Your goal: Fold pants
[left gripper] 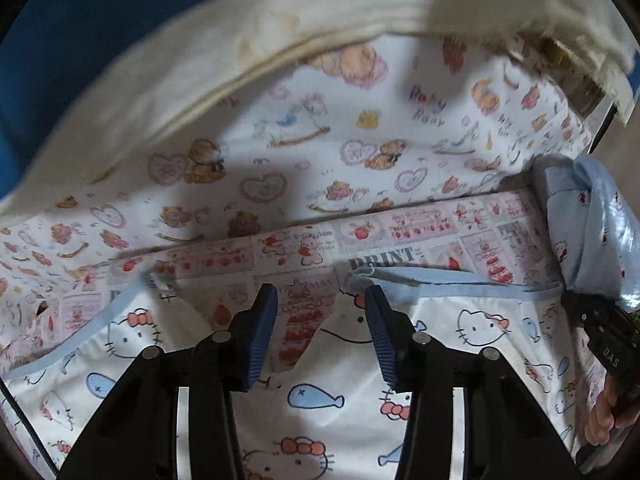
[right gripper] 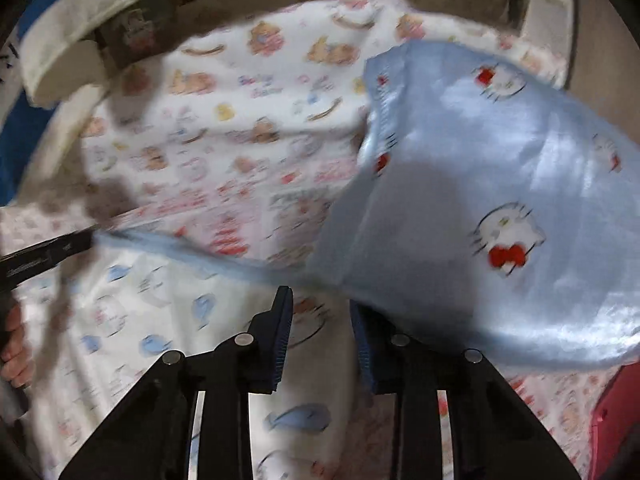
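Note:
The pants [left gripper: 320, 412] are white with a cat-and-whale print and light blue trim, lying flat on the bed under my left gripper [left gripper: 320, 312]. That gripper is open, its fingers hovering over the trim edge, empty. In the right wrist view the white pants [right gripper: 132, 320] lie at lower left. My right gripper [right gripper: 320, 320] is open; its right finger [right gripper: 366, 352] sits under the edge of a shiny light blue cat-print garment [right gripper: 480, 208] that is bunched and lifted at the right. The same blue garment [left gripper: 588, 224] shows at the right of the left wrist view.
A bear-print sheet [left gripper: 280, 152] and a strawberry-print sheet [left gripper: 400, 240] cover the bed. A cream padded rail [left gripper: 200, 80] curves behind it. The other gripper's body [left gripper: 608, 344] and a hand show at the right edge. A red object [right gripper: 616, 432] sits at lower right.

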The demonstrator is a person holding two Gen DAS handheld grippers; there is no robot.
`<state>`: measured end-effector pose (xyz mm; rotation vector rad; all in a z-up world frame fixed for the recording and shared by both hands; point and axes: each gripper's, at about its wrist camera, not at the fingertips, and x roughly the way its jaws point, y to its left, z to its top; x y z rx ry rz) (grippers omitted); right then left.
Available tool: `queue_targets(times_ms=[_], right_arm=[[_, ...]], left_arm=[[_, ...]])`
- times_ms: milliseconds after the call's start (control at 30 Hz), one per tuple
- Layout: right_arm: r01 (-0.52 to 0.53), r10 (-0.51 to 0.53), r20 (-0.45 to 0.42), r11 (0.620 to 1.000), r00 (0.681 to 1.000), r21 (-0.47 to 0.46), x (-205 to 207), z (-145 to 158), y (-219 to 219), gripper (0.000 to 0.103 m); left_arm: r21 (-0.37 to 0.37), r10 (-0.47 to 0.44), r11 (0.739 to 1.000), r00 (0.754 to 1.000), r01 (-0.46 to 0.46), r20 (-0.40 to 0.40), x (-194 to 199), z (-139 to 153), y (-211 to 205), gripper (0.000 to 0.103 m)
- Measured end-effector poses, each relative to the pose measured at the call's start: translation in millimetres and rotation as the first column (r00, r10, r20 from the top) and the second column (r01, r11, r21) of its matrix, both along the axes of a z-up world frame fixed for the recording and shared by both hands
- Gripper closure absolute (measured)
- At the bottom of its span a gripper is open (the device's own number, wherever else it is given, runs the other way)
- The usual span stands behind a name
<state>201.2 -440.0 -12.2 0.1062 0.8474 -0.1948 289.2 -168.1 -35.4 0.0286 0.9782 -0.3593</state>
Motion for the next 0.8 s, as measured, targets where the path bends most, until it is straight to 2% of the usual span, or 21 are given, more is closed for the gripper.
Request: queue_targets(times_ms=[133, 200, 233, 267, 300, 333, 400, 500, 600, 633, 667, 733, 800], right_arm=[[0.012, -0.012, 0.007, 1.0, 1.0, -0.026, 7.0, -8.3, 1.7, 0.074], [0.013, -0.013, 0.001, 0.999, 1.0, -0.04, 11.0, -12.0, 3.6, 0.074], [0.008, -0.008, -0.008, 0.999, 1.0, -0.045, 12.6, -13.8, 4.4, 0.075], [0.007, -0.008, -0.012, 0.999, 1.0, -0.048, 14.0, -14.3, 5.0, 0.088], [0.004, -0.005, -0.012, 0.999, 1.0, -0.046, 14.4, -14.5, 4.7, 0.098], [-0.001, 0.001, -0.005, 0.999, 1.0, -0.047, 13.5, -14.1, 3.3, 0.098], [0.0, 0.001, 0.009, 0.998, 1.0, -0.067, 12.7, -11.6, 4.1, 0.099], [0.017, -0.016, 0.025, 0.999, 1.0, -0.04, 10.7, -5.0, -1.5, 0.099], [0.013, -0.012, 0.023, 1.0, 1.0, -0.027, 10.3, -4.0, -4.3, 0.099], [0.012, -0.011, 0.022, 0.999, 1.0, -0.03, 10.2, -4.0, -4.3, 0.099], [0.012, -0.011, 0.019, 0.999, 1.0, -0.038, 10.5, -4.2, -3.5, 0.099], [0.017, -0.017, 0.011, 0.999, 1.0, -0.052, 13.5, -5.8, -3.9, 0.099], [0.022, -0.021, 0.006, 0.997, 1.0, -0.069, 15.9, -8.3, -1.7, 0.099]], left_arm=[[0.001, 0.015, 1.0, 1.0, -0.015, -0.012, 6.6, -9.1, 2.6, 0.059], [-0.004, 0.013, 1.0, 1.0, -0.013, -0.007, 7.5, -12.1, 3.4, 0.07], [0.001, 0.016, 1.0, 1.0, -0.016, -0.004, 8.5, -12.9, 3.3, 0.086], [0.011, 0.027, 1.0, 1.0, -0.027, -0.001, 9.3, -13.5, 3.7, 0.098], [0.019, 0.04, 0.999, 0.999, -0.04, 0.006, 10.2, -13.5, 4.6, 0.103], [0.028, 0.047, 0.998, 0.999, -0.047, 0.018, 11.4, -12.8, 5.2, 0.103], [0.038, 0.047, 0.998, 0.998, -0.049, 0.048, 12.0, -8.9, 5.9, 0.103], [0.046, 0.047, 0.998, 0.996, -0.051, 0.07, 12.9, -4.0, 6.1, 0.103], [-0.002, 0.012, 1.0, 0.998, -0.012, 0.057, 11.3, -1.4, 5.5, 0.103], [-0.019, -0.009, 1.0, 0.999, 0.01, 0.051, 9.8, -0.5, 4.0, 0.098], [-0.025, -0.03, 0.999, 0.999, 0.031, 0.044, 8.3, 0.2, 1.6, 0.078], [0.002, -0.04, 0.999, 0.997, 0.04, 0.073, 3.5, 2.5, -5.4, 0.06], [0.032, -0.066, 0.998, 0.993, 0.063, 0.093, -1.3, 3.9, -13.6, 0.06]])
